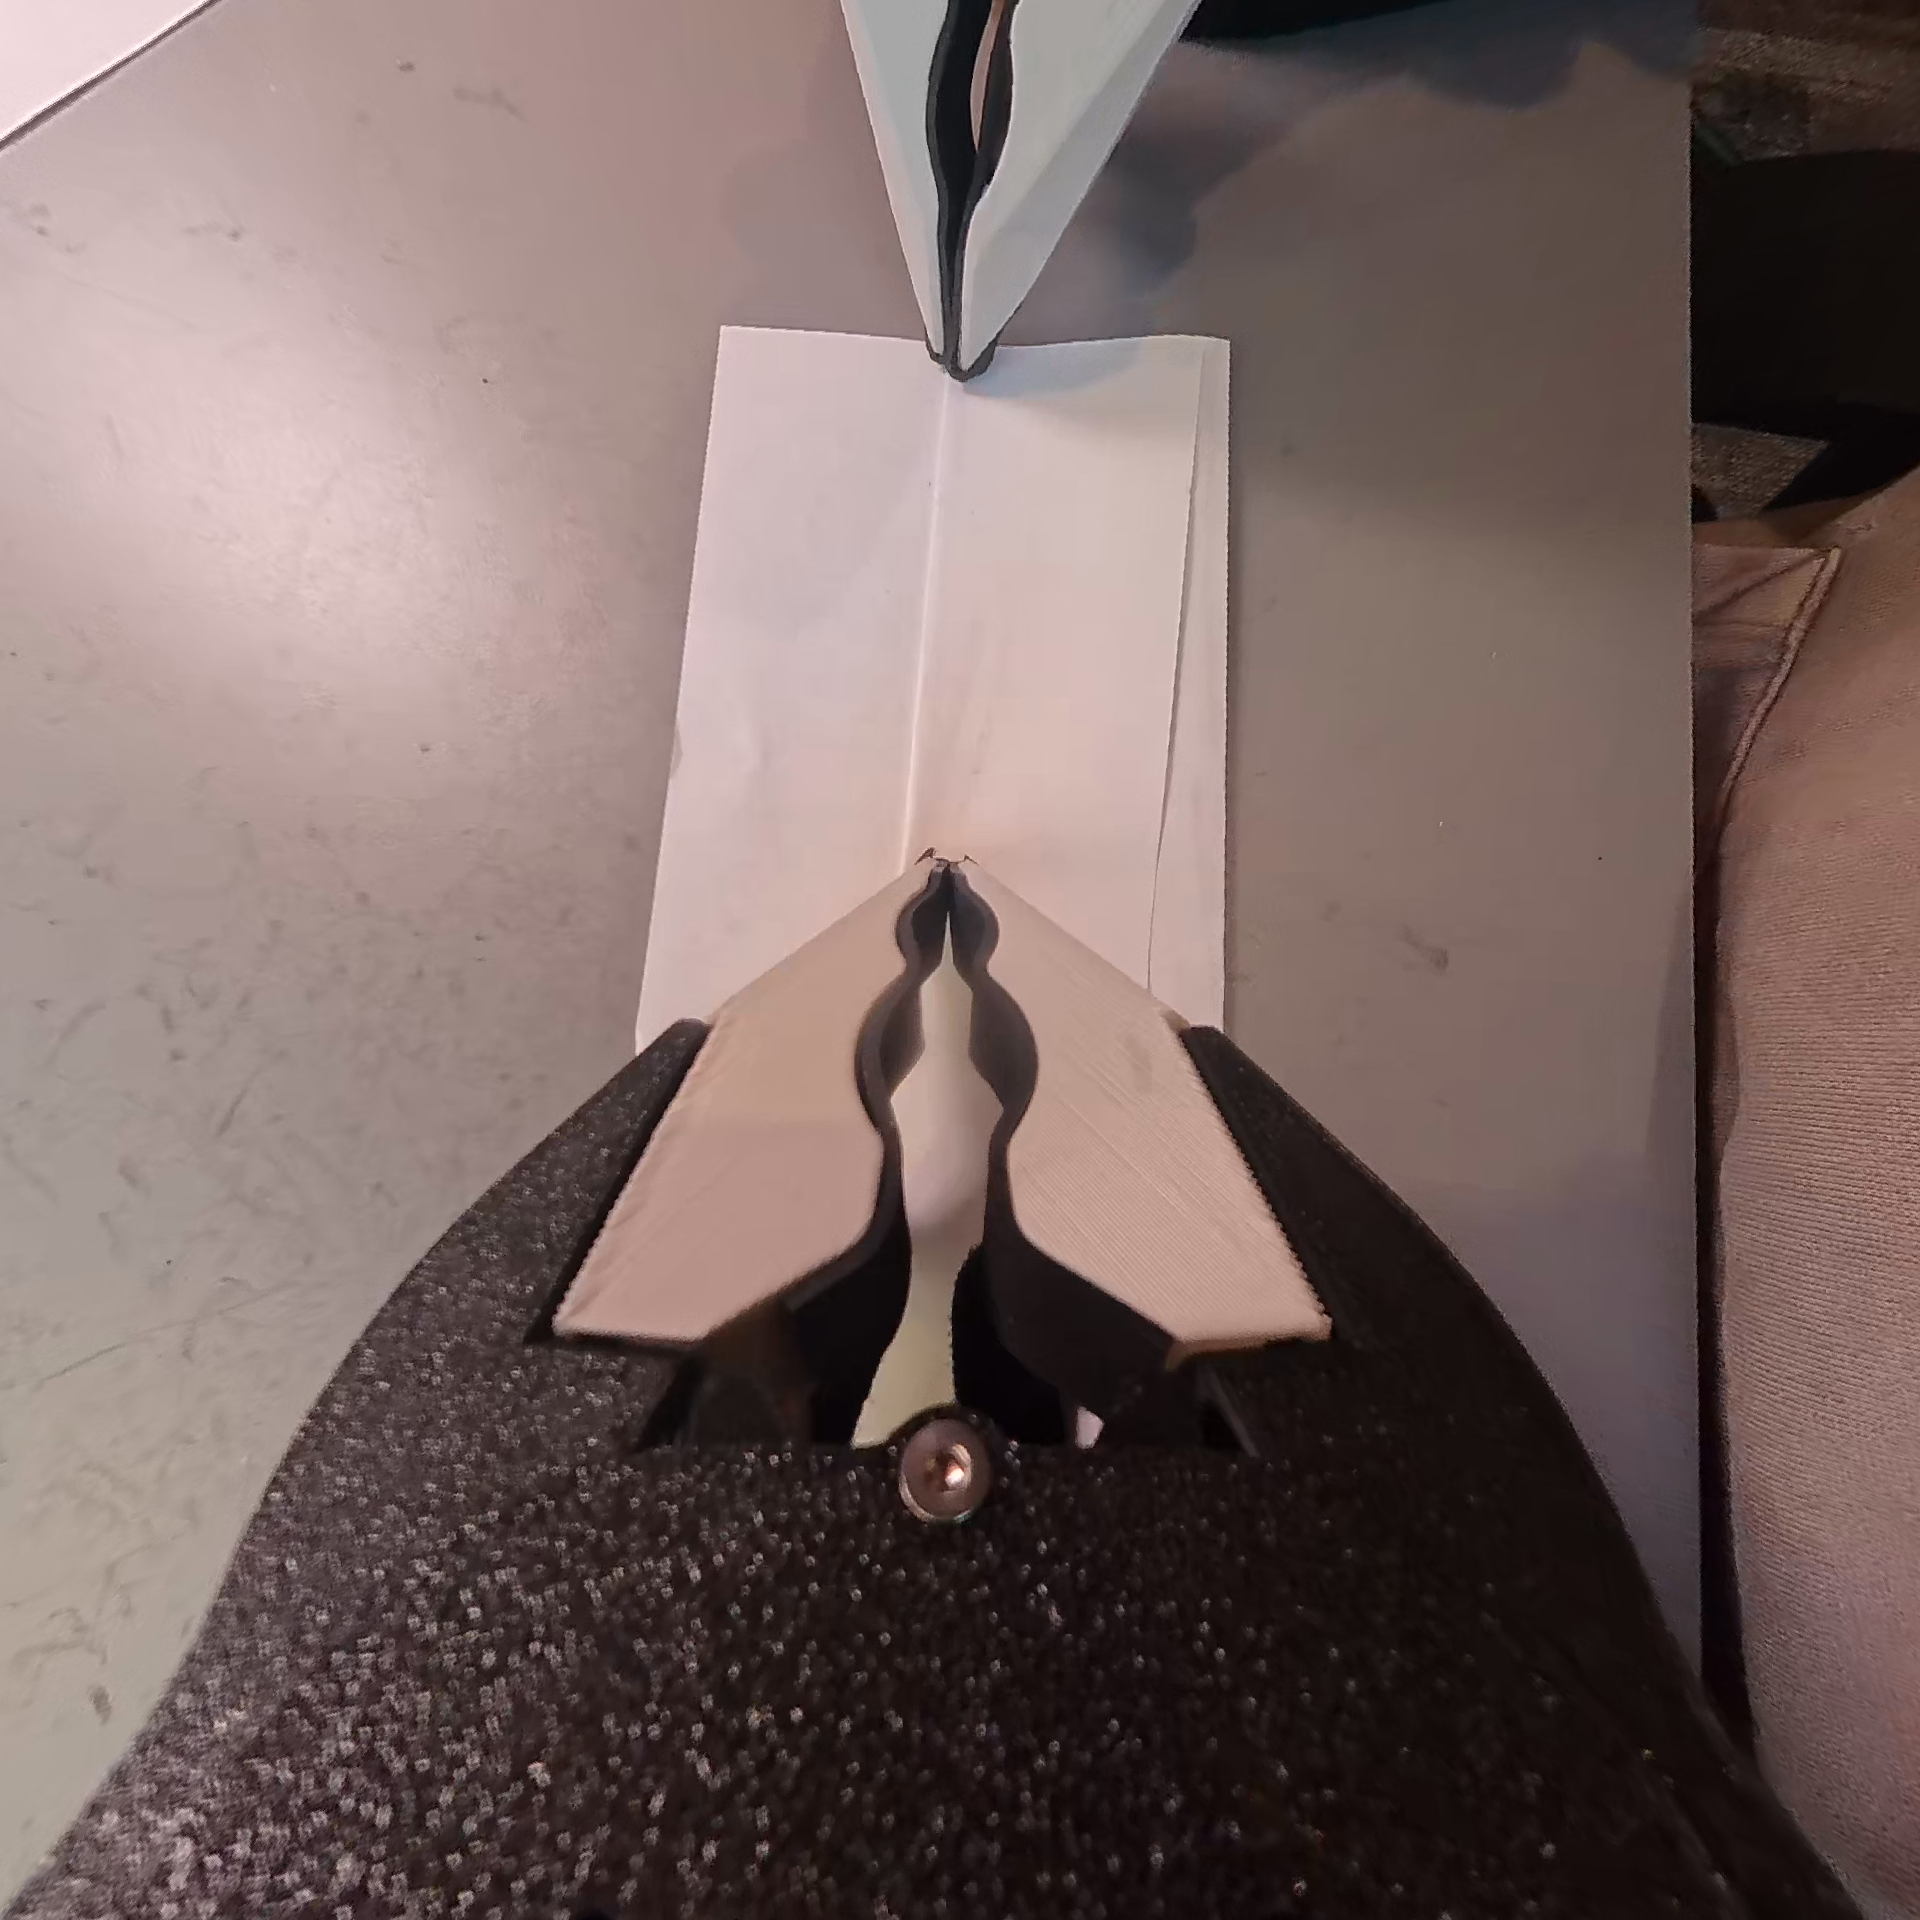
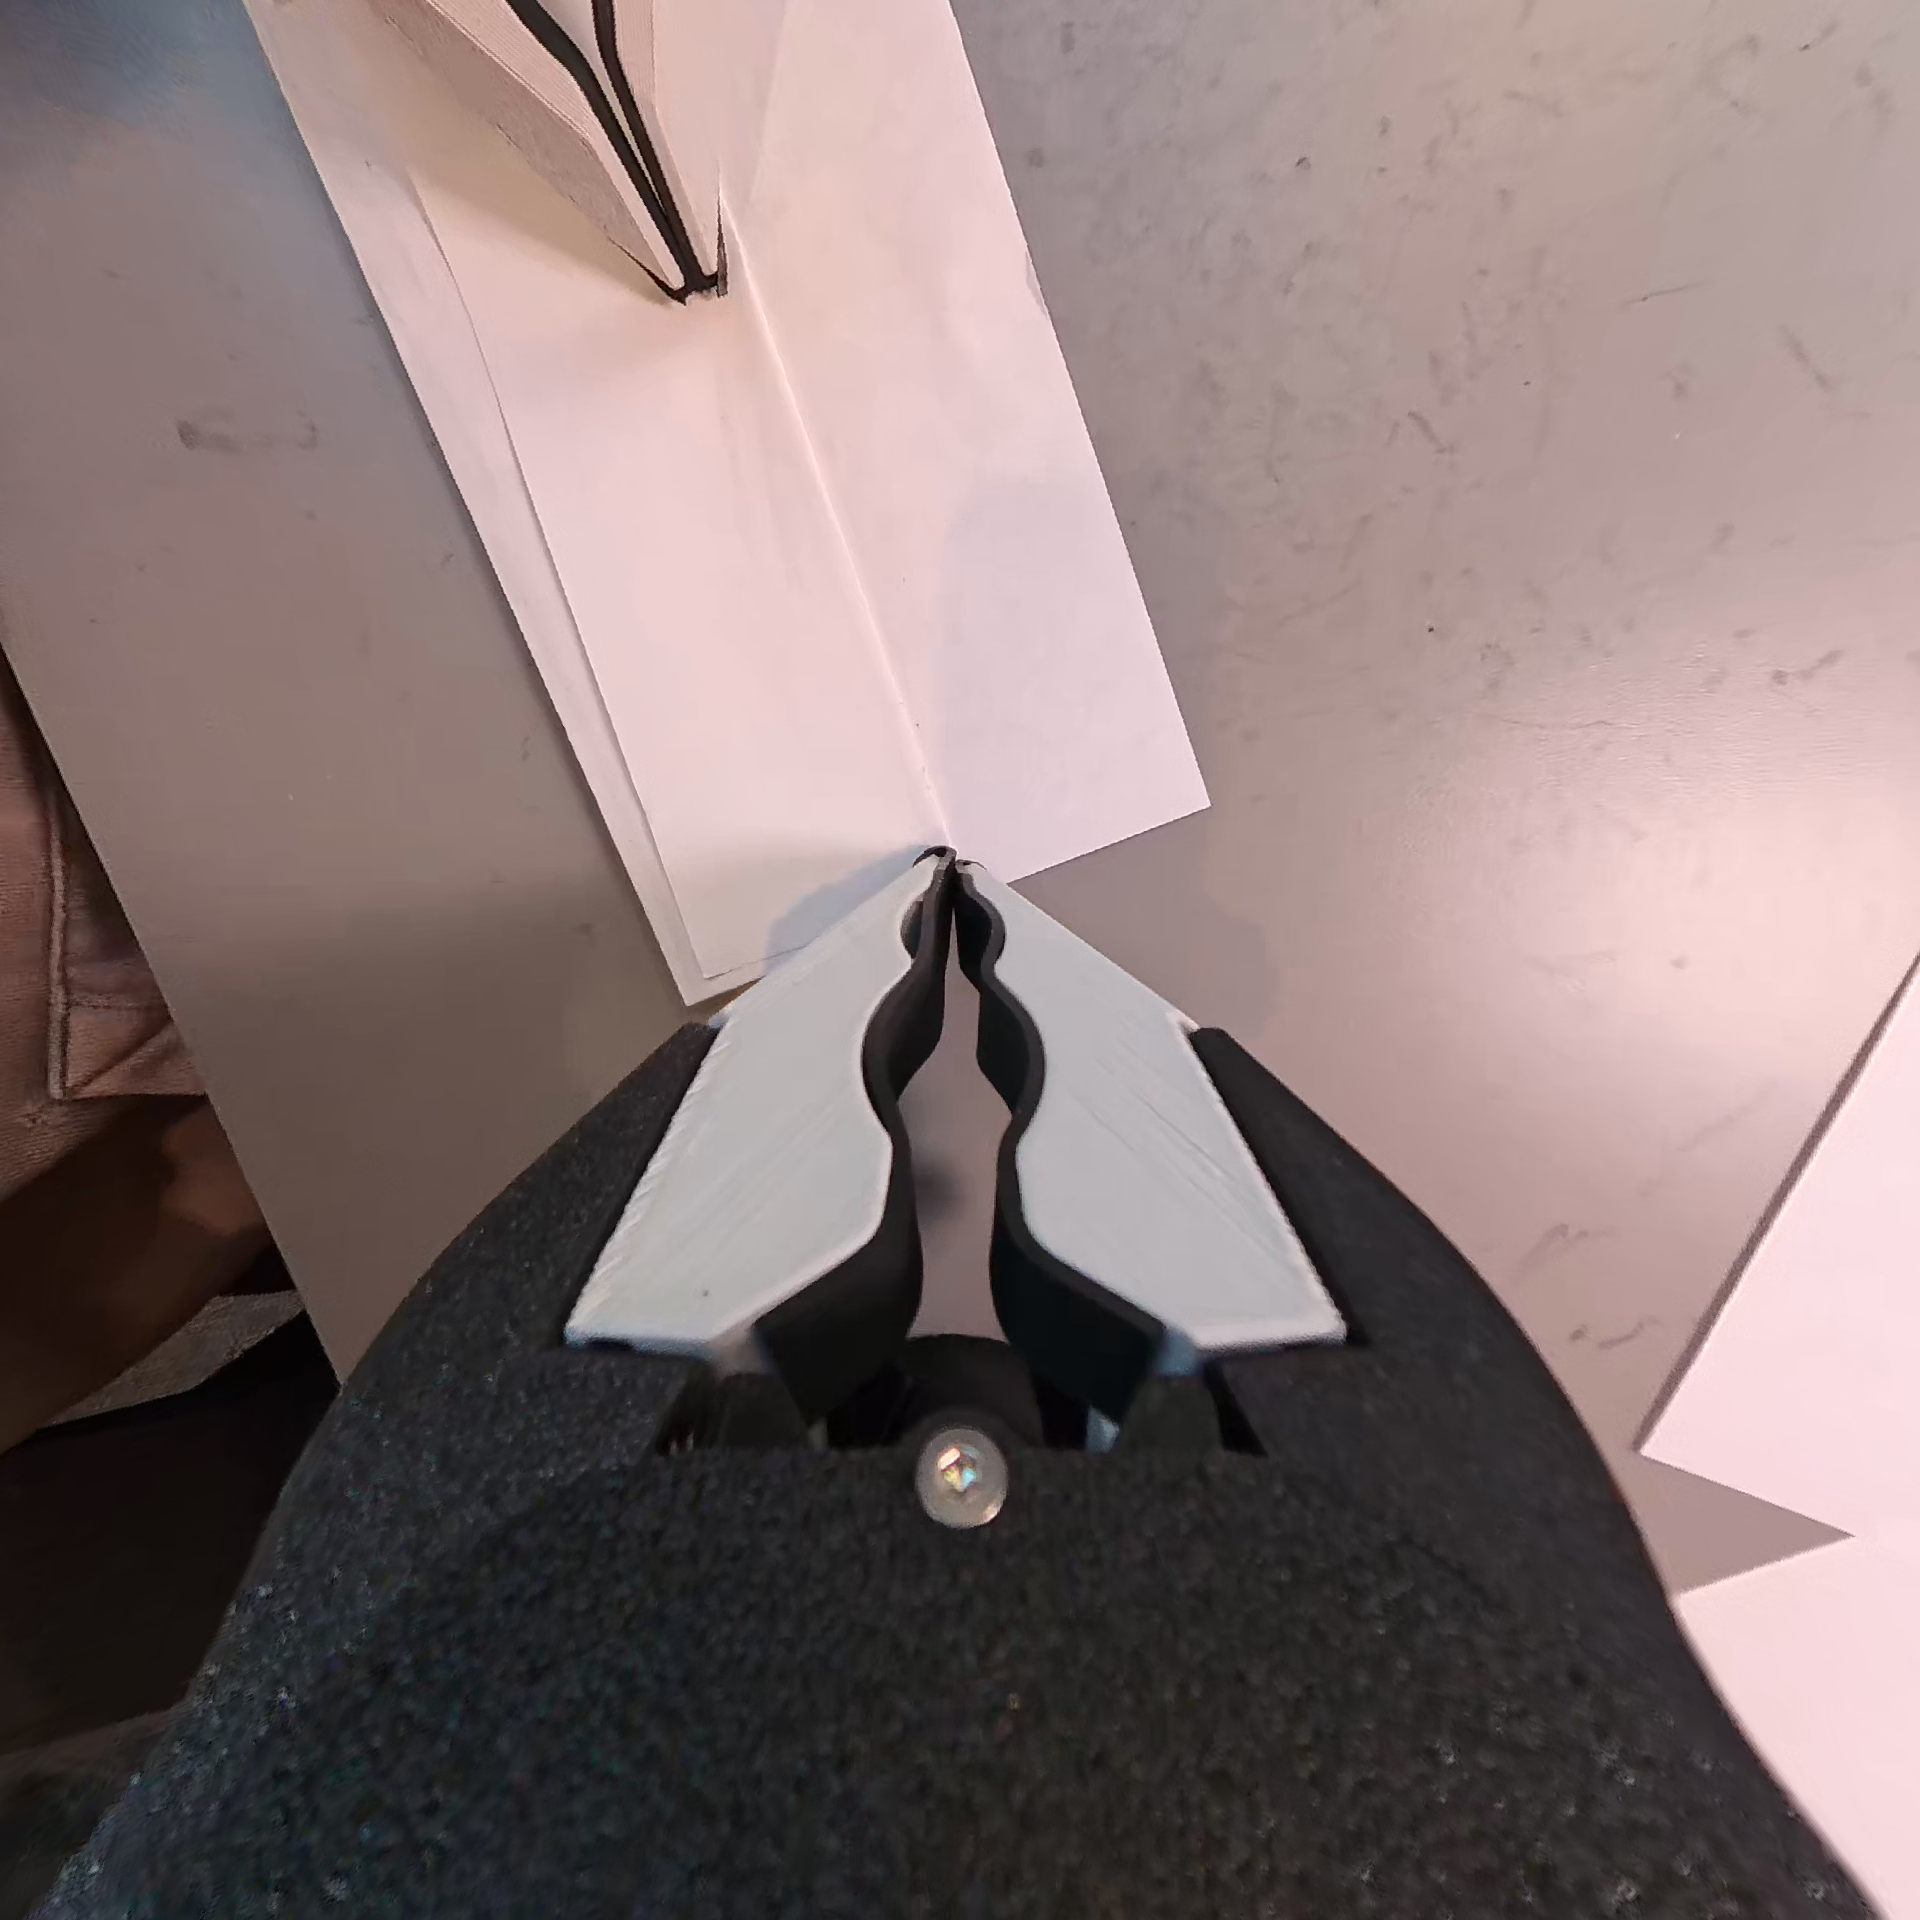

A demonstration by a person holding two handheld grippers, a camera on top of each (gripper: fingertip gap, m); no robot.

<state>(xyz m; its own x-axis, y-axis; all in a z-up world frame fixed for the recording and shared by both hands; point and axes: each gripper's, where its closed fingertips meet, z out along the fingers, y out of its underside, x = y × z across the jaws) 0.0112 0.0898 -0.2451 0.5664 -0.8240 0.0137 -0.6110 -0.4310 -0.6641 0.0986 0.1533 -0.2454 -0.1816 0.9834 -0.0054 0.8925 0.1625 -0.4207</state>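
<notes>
Your left gripper [image 1: 948,871] and right gripper [image 2: 943,858] both have fingertips pinched together, pressing opposite ends of the center crease of the folded white paper [image 1: 831,623] on the gray table [image 1: 312,520].

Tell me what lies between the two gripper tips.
Only the folded white paper and its centre crease span from the left gripper to the right gripper; the left wrist view shows it best.

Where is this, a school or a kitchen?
Probably a desk in an office or workroom. A folded white paper lies on a scuffed grey table, and more white sheets sit nearby.
</notes>
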